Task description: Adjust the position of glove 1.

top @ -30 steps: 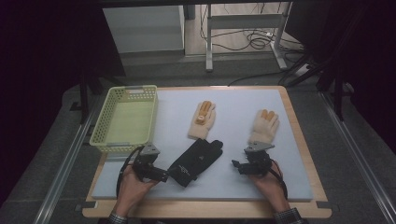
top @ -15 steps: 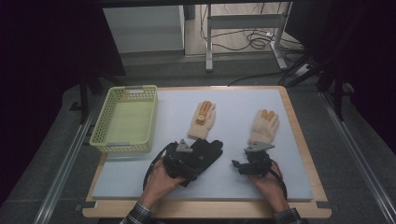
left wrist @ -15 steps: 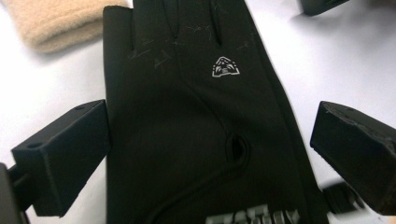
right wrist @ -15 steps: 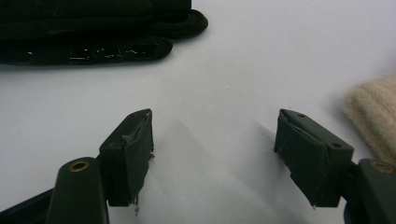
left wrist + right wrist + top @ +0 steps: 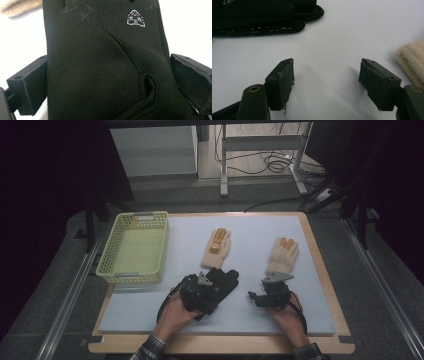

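From the high view I see my left gripper over the black glove; its own view shows jaws wide astride it. Right gripper gapes empty, cream glove at 3 o'clock.

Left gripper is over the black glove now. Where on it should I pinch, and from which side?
Pinch the black glove across its cuff end, coming from the near edge. It lies flat with fingers pointing away, and the left gripper already straddles that narrow end, one jaw at each side.

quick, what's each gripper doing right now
Left gripper: jaws open, one on each side of the black glove, not clamped.
Right gripper: open, nothing between its jaws.
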`<action>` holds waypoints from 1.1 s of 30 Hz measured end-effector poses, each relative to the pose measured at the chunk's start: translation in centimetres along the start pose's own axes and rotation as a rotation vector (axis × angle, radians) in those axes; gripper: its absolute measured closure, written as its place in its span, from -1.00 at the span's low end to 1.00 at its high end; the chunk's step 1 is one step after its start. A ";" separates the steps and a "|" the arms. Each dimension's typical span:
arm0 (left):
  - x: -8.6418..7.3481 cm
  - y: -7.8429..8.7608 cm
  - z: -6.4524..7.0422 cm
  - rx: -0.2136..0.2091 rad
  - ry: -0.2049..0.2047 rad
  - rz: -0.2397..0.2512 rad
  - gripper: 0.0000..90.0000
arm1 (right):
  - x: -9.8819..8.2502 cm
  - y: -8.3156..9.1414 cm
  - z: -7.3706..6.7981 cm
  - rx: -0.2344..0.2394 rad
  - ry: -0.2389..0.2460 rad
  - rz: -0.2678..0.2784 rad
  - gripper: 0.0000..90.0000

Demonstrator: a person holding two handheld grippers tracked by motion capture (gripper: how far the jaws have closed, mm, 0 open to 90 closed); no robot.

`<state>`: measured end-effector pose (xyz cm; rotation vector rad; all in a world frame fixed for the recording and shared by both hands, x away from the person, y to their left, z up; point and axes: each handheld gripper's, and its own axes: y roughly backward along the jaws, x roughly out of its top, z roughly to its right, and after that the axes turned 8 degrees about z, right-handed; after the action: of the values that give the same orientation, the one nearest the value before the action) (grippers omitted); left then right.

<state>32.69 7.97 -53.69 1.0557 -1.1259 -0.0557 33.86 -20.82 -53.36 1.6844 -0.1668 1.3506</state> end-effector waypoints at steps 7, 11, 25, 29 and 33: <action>0.3 0.8 0.3 -0.001 -0.001 -0.007 -0.48 | 0.0 0.0 0.0 -0.001 0.001 0.000 -0.38; 0.4 1.2 0.4 0.007 -0.016 0.001 -0.08 | 0.0 0.0 0.0 -0.002 0.002 0.000 -0.39; 0.9 2.3 -0.8 0.032 -0.001 0.037 0.40 | 0.0 0.0 0.0 -0.004 0.003 0.000 -0.39; 1.4 2.9 -1.0 0.034 0.005 0.052 0.40 | 0.0 0.0 0.0 -0.005 0.002 0.000 -0.39; 2.1 3.6 -1.4 0.045 0.006 0.058 0.39 | 0.0 0.0 0.0 -0.005 0.002 0.000 -0.40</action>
<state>33.11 9.73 -49.68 1.0623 -1.1566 0.0189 33.82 -20.79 -53.37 1.6781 -0.1688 1.3510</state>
